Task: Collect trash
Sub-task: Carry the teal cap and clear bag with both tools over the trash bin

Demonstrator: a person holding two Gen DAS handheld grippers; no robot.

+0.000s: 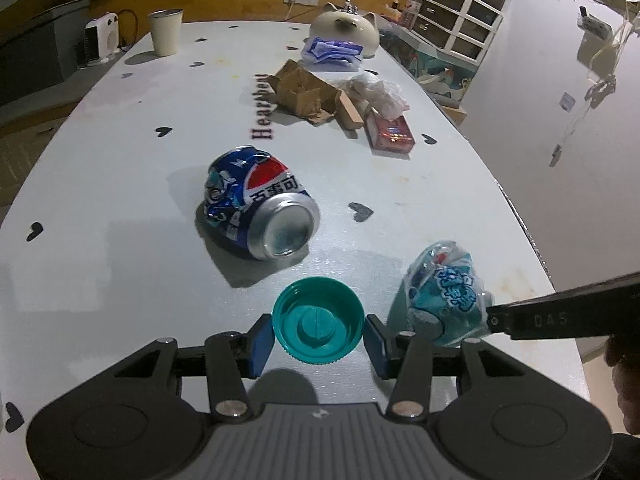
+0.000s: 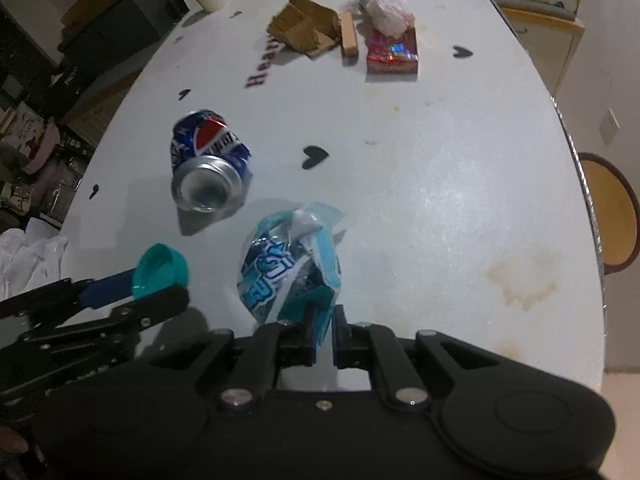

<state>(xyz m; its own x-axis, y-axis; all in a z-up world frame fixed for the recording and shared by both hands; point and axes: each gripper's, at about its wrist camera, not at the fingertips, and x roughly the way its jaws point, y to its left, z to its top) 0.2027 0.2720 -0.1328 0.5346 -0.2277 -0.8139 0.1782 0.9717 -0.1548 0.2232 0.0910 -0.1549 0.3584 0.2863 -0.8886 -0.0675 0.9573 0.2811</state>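
Reading "Heartbeat": tablecloth (image 1: 120,184) lettering (image 1: 264,106)

"Heartbeat" is printed in dark serif letters on the white heart-patterned tabletop (image 1: 120,200) (its last letters are partly covered by torn cardboard). The red, white and blue Pepsi globe is shown on the crushed blue aluminium can (image 1: 256,200), beside white Chinese characters. "OAS" is embossed on the black gripper finger (image 1: 560,316).

Home living/dining rm, heart-print table (image 1: 100,208), drawer unit (image 1: 456,20) w/ clutter, small heater (image 1: 100,38), wooden chair (image 2: 612,216)
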